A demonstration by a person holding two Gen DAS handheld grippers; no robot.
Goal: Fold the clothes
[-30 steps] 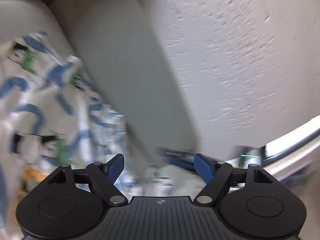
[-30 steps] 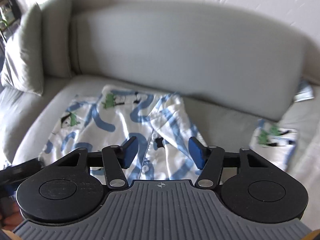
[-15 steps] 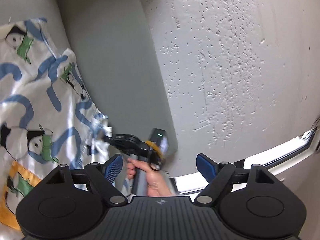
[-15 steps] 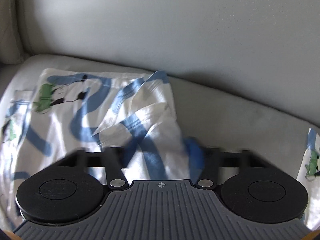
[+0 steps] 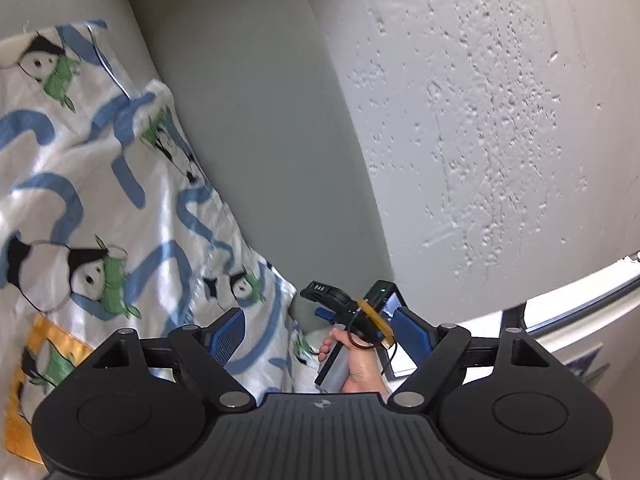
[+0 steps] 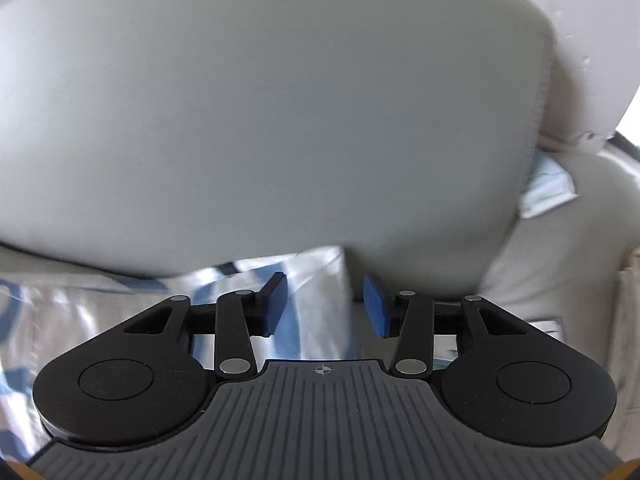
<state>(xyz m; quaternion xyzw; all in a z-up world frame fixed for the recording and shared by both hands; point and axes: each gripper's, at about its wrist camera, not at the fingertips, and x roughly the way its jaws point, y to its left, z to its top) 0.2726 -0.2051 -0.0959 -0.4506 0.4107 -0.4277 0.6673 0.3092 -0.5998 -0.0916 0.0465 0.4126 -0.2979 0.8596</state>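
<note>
White penguin-print garment (image 5: 100, 184) lies on grey sofa (image 5: 256, 128); both grippers' fingers (image 5: 228, 334) (image 6: 274, 306) spread, gripping nothing.

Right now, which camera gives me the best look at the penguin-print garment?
The left wrist view: the penguin-print garment lies sharp and spread over the sofa, penguins and blue swirls clear. The right wrist view shows only a blurred strip of it between the right gripper fingers.

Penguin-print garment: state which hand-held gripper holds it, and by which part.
Neither. The left hand-held gripper and the right hand-held gripper are both open; the penguin-print garment lies on the sofa.
</note>
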